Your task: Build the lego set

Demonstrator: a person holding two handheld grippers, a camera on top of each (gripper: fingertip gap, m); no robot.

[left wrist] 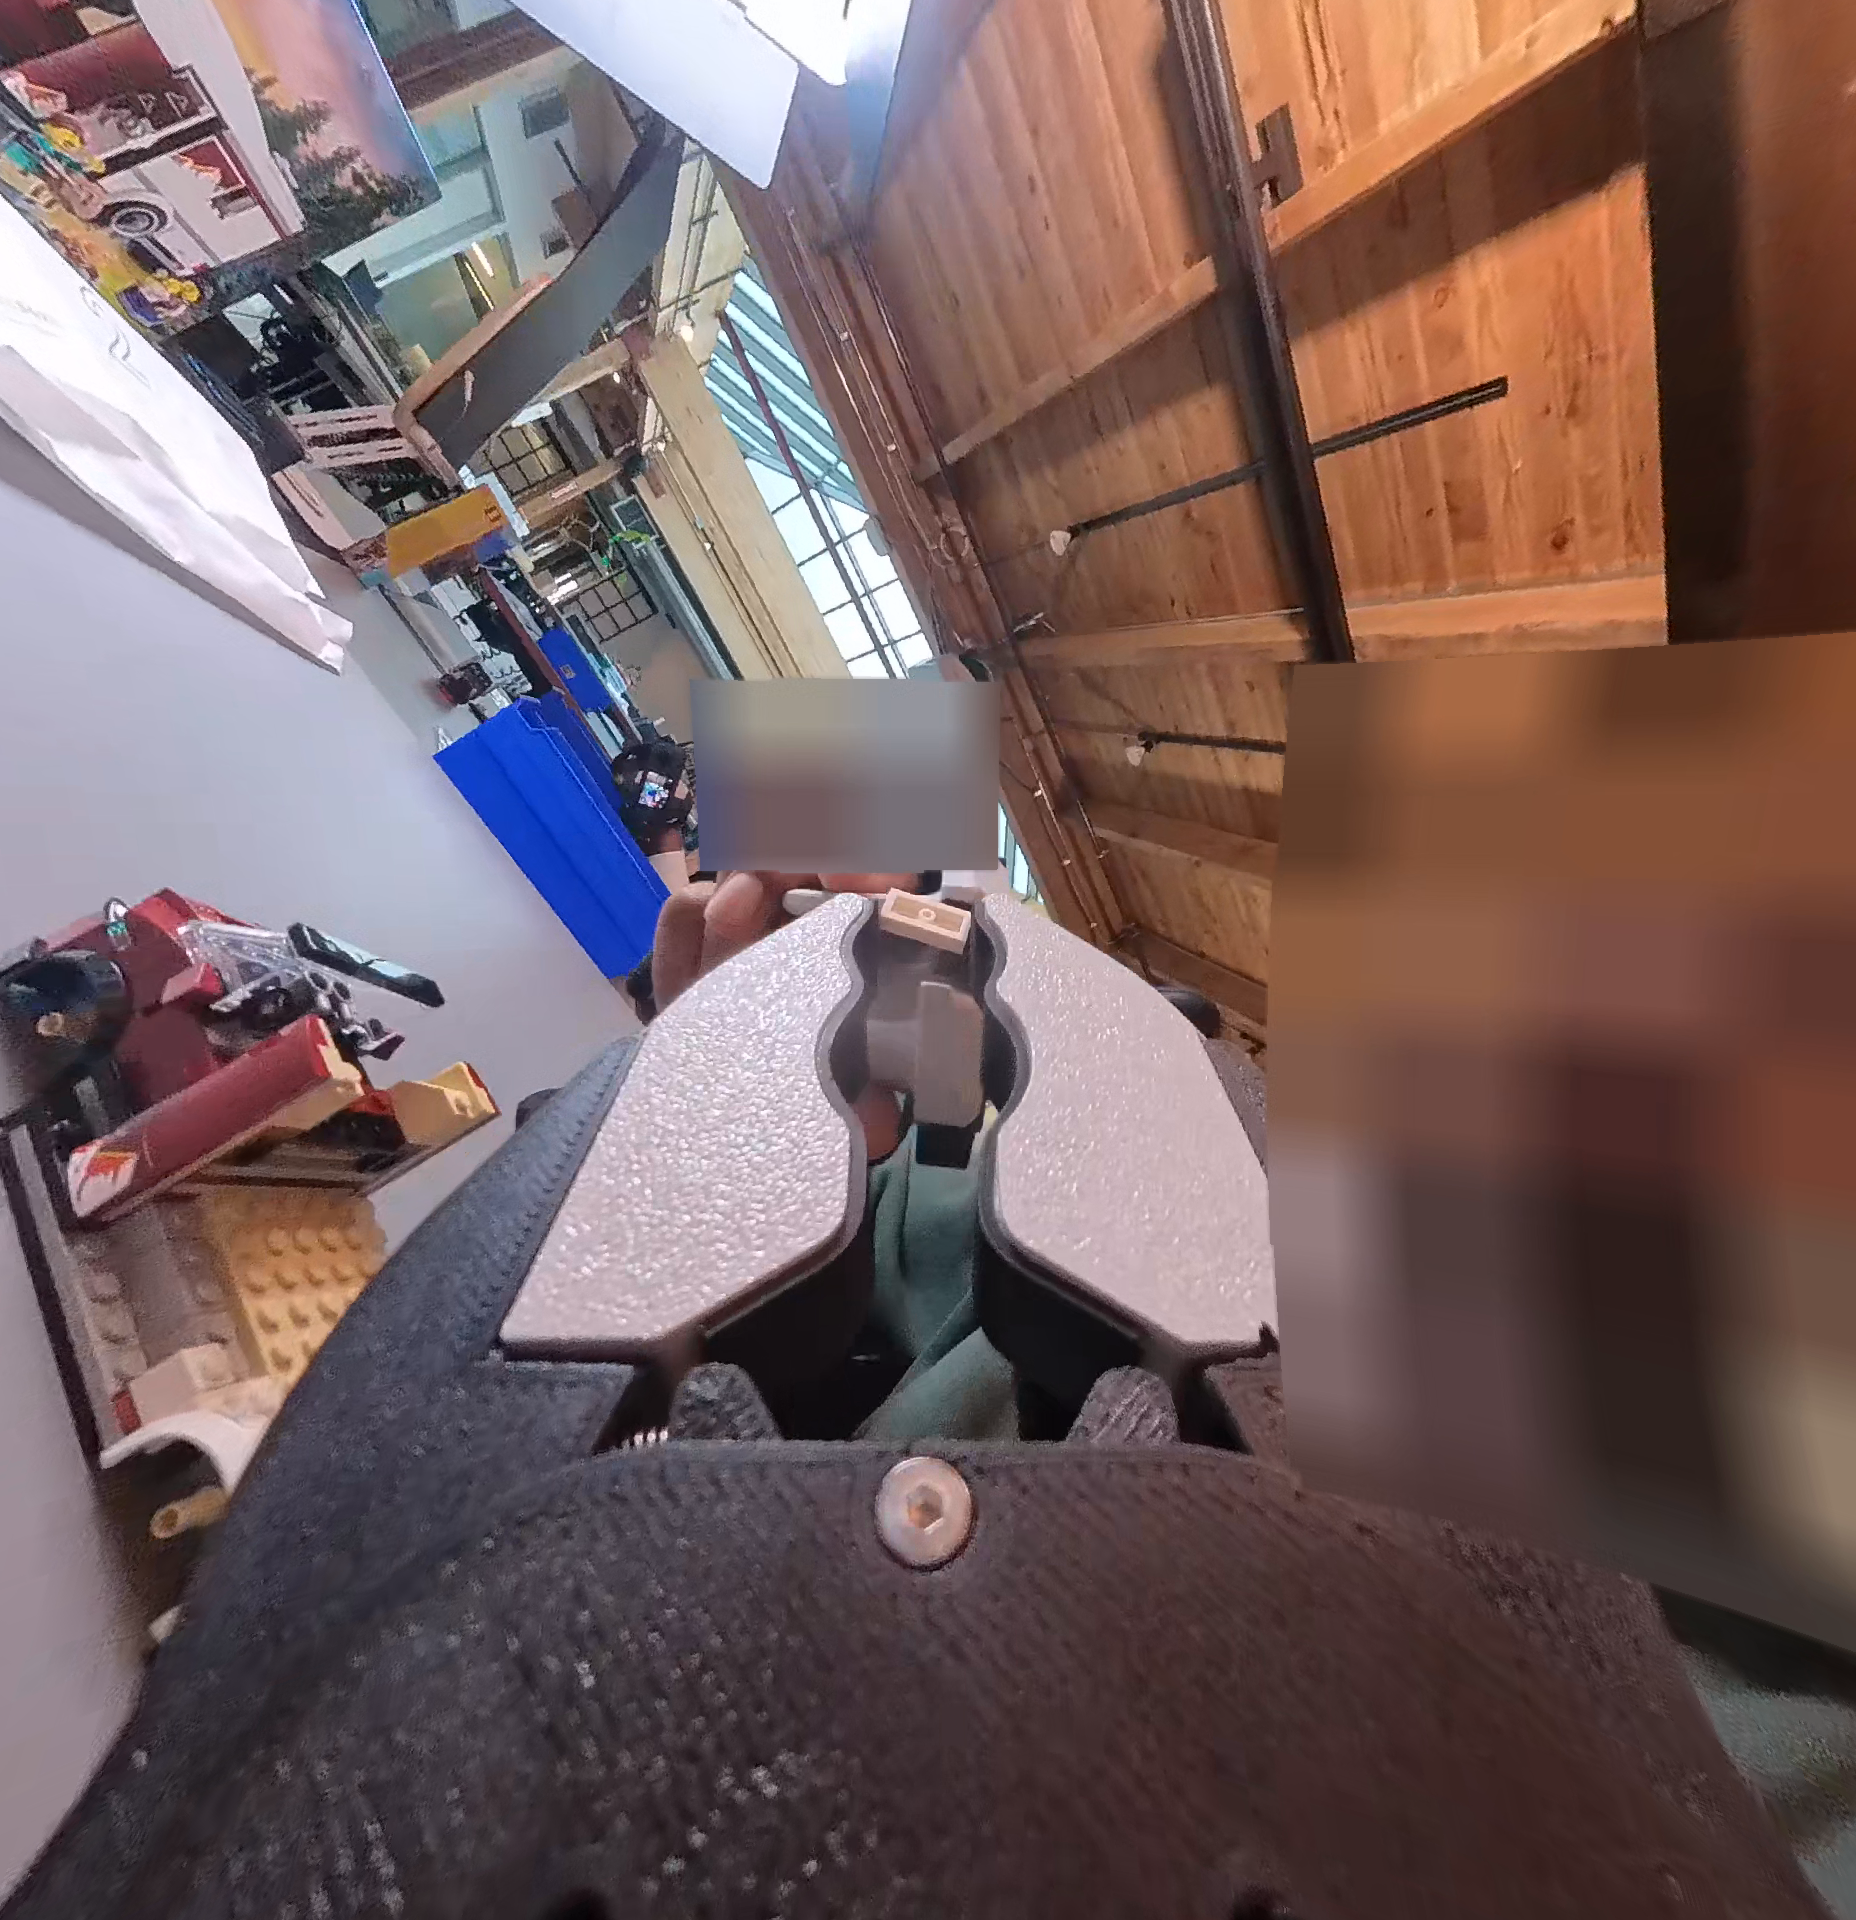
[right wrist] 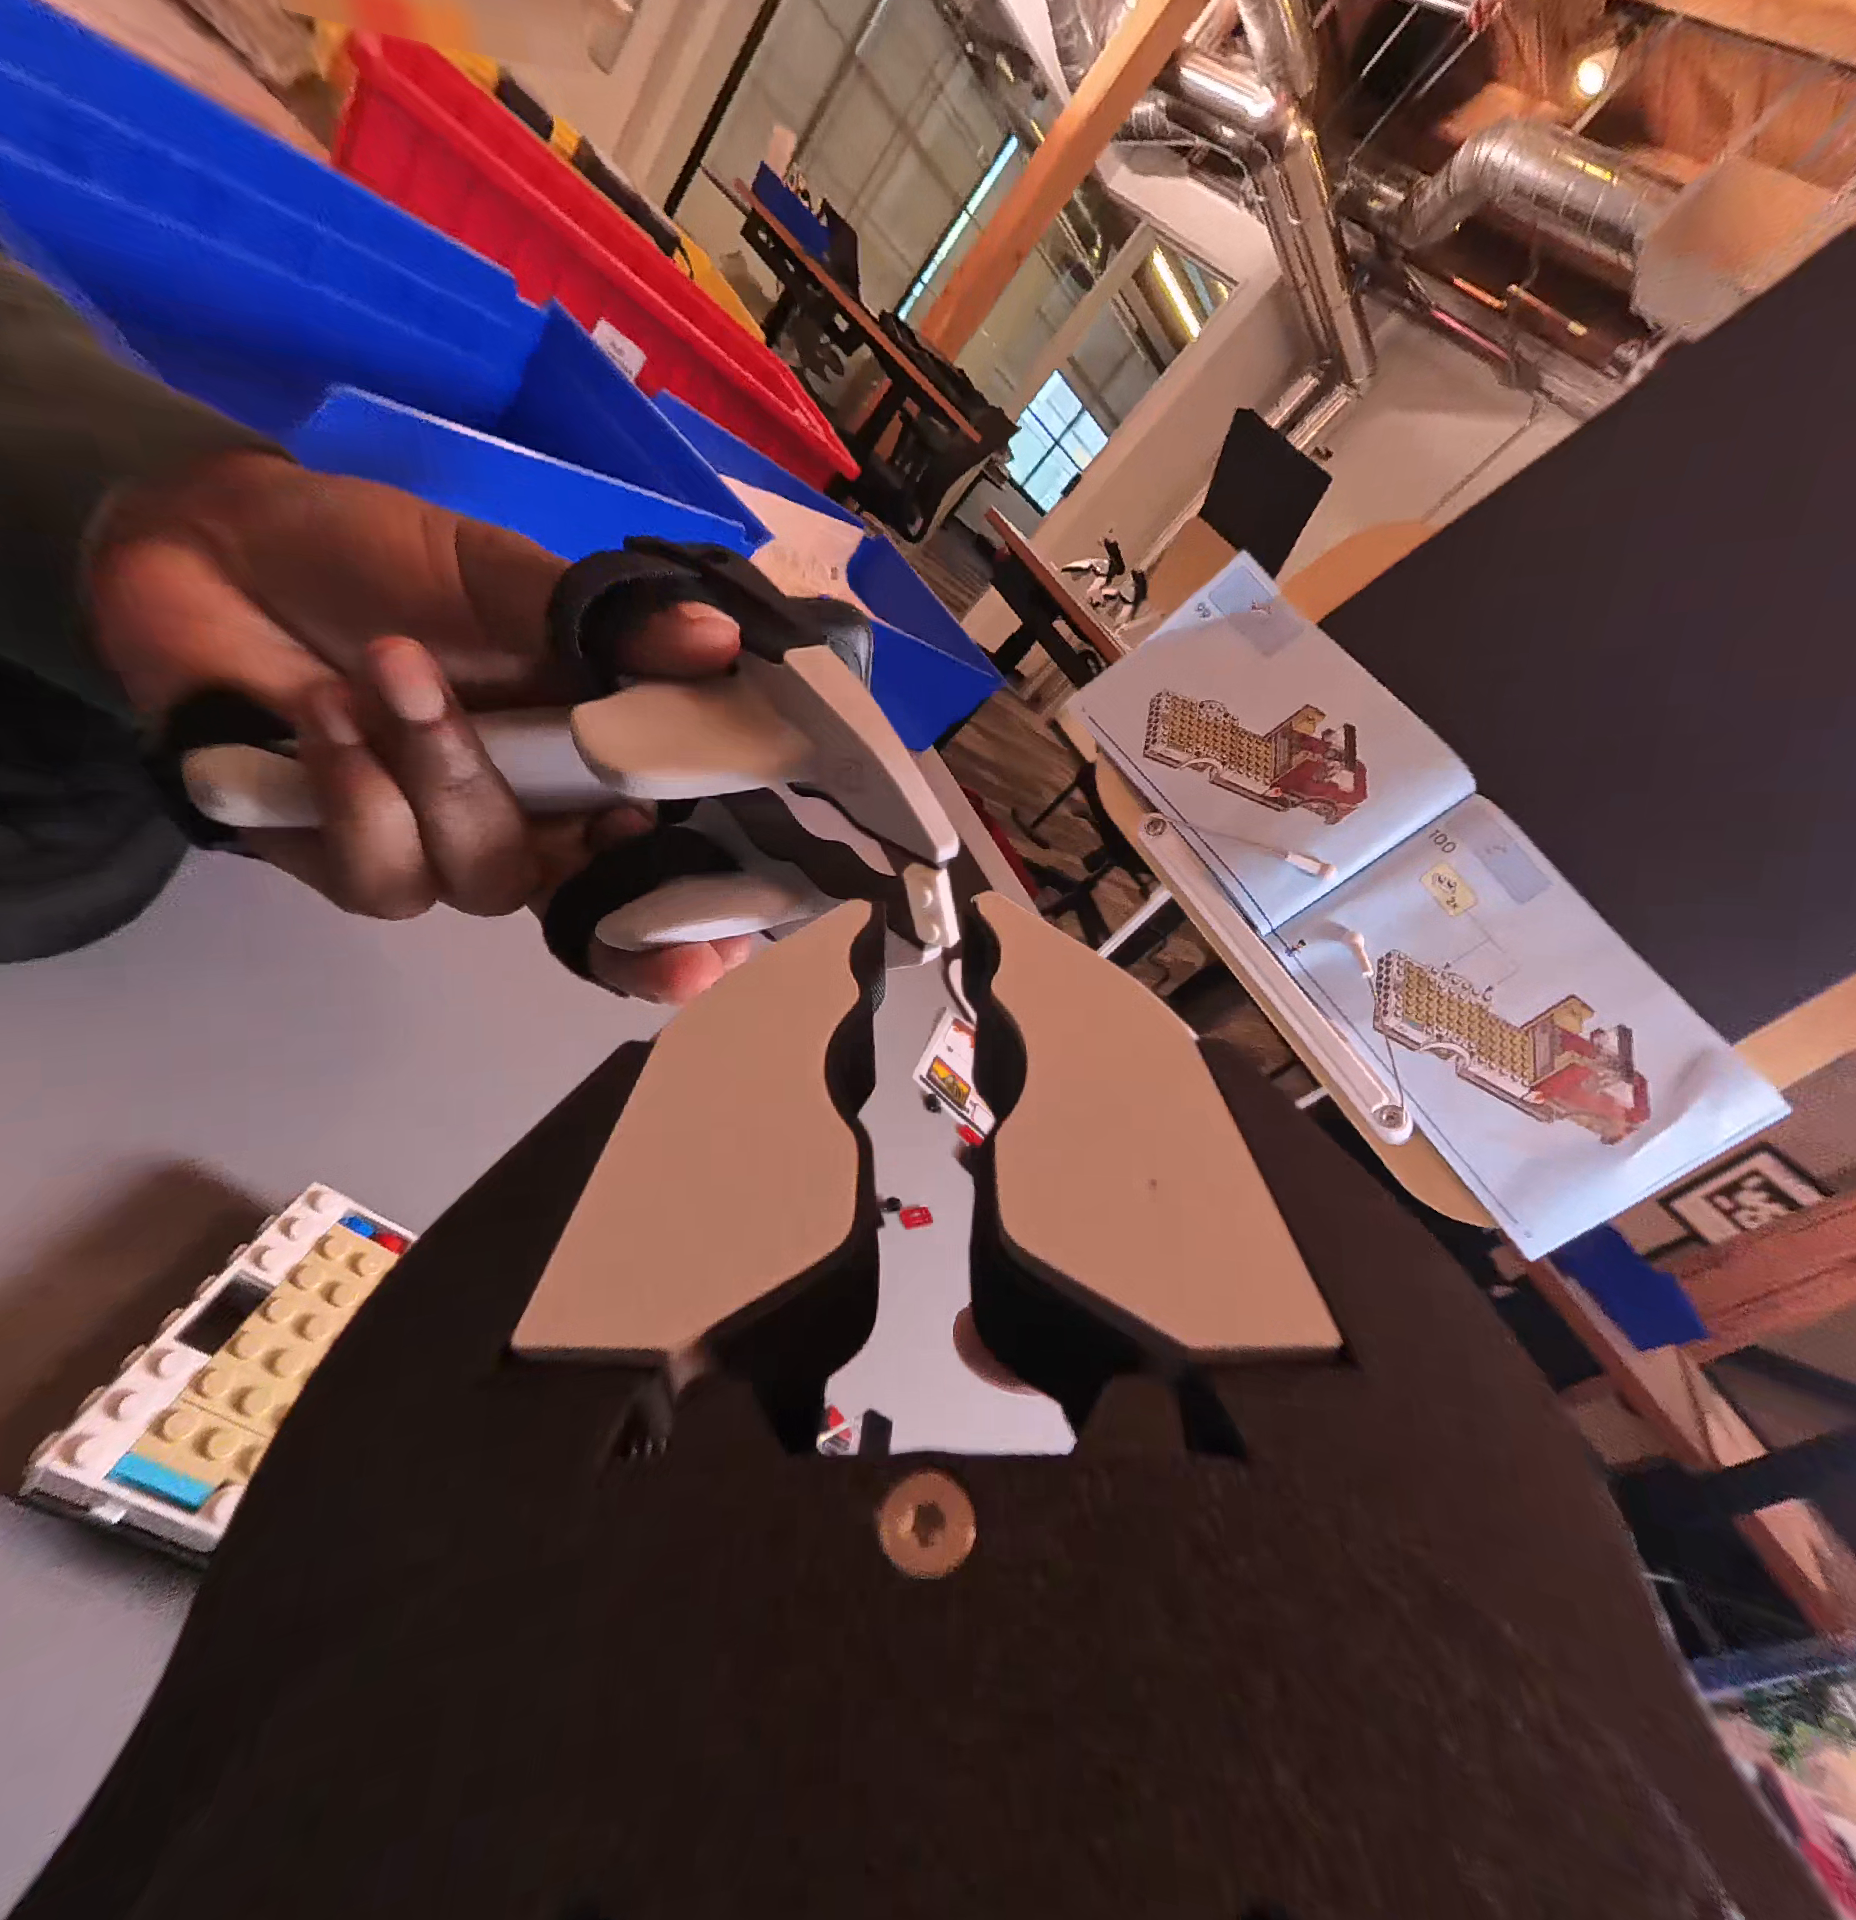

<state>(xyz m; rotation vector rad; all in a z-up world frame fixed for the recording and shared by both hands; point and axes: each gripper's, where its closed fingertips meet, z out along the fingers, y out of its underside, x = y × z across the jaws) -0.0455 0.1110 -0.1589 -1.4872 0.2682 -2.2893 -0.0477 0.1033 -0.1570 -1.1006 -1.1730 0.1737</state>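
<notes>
My left gripper (left wrist: 922,906) is shut on a small pale one-by-two plate (left wrist: 924,921) at its fingertips, held up in the air. In the right wrist view the same plate (right wrist: 930,906) sits at the tip of the left gripper (right wrist: 919,883), which a hand (right wrist: 384,727) holds. My right gripper (right wrist: 926,914) has its jaws close together on either side of that plate; I cannot tell if they clamp it. The partly built dark red and tan vehicle (left wrist: 228,1091) lies on the grey table (left wrist: 176,779) to the left; its white and tan end (right wrist: 228,1361) also shows in the right wrist view.
An open instruction booklet (right wrist: 1423,904) rests on a stand to the right. Blue bins (right wrist: 384,343) and a red bin (right wrist: 591,208) line the far table edge. Small loose pieces (right wrist: 950,1075) lie on the table below the grippers. The set's box (left wrist: 176,135) and a white bag (left wrist: 145,447) stand at the far left.
</notes>
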